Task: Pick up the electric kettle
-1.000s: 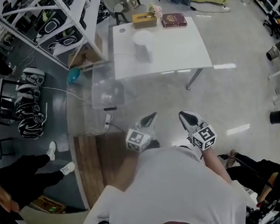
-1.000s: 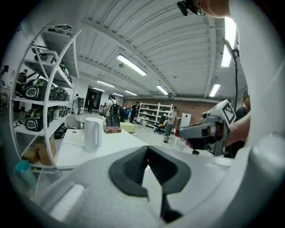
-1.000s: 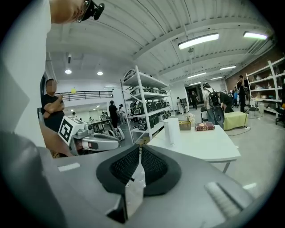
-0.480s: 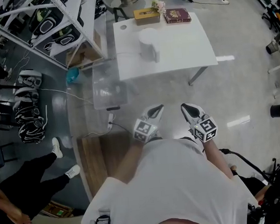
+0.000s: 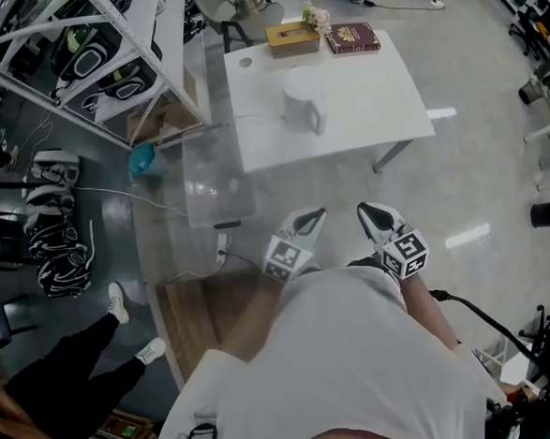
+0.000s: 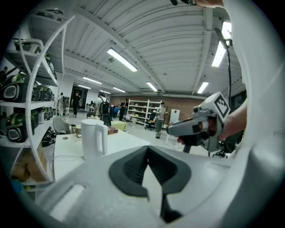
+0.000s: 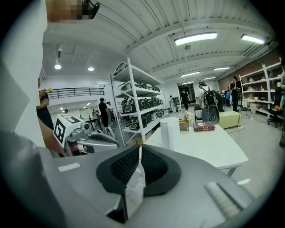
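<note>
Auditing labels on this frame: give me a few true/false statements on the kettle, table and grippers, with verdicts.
1. The kettle stands upright on the white table. True.
2. The right gripper holds the kettle. False: it is shut on nothing, short of the table.
3. A dark red book lies at the table's far end. True.
4. The left gripper hangs over the tabletop. False: it is short of the table's near edge, jaws shut and empty.

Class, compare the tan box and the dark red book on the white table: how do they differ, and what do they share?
The box is tan, the book dark red. The box stands taller; the book lies flat. Both sit at the far edge of the table.
</note>
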